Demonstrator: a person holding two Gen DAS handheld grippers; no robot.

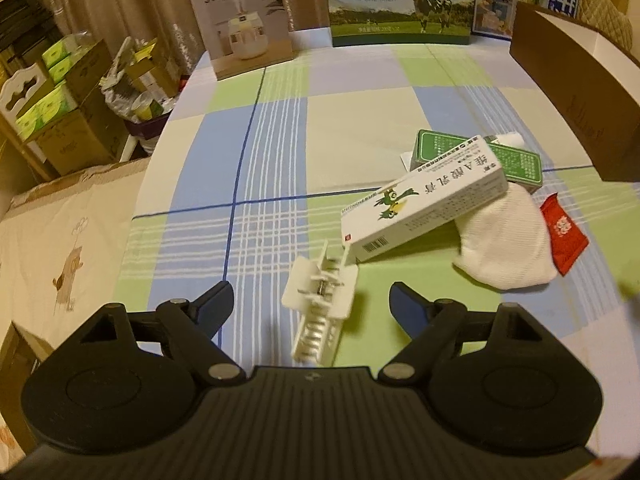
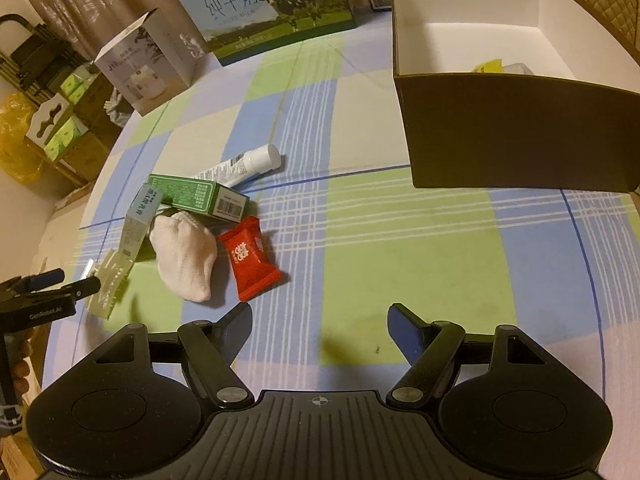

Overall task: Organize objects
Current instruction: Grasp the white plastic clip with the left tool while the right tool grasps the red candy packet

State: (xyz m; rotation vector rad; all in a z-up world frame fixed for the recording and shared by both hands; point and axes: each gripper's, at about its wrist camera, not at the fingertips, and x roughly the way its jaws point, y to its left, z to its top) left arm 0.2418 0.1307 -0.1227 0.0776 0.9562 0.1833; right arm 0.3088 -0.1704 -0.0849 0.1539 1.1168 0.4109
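On the checked tablecloth (image 2: pixel 400 264) a small heap of things lies left of centre — a white ointment carton (image 1: pixel 424 204) propped at a slant with one end on a white knitted pouch (image 1: pixel 508 240), a green box (image 1: pixel 476 156) behind it, a white tube (image 2: pixel 244 166) poking out past the green box, and a red sachet (image 2: pixel 250 262) just beside the pouch. A white plastic blister tray (image 1: pixel 320 304) lies at the carton's low end, right between the spread fingers of the left gripper (image 1: pixel 312 300), whose jaws stand wide and touch nothing. The right gripper (image 2: pixel 320 324) hovers over bare cloth, jaws equally wide, holding nothing. Further back to the right stands a dark brown box (image 2: pixel 520 132), open at the top — something yellow shows inside. A milk carton (image 2: pixel 272 8) and a humidifier box (image 2: pixel 148 64) stand along the far edge.
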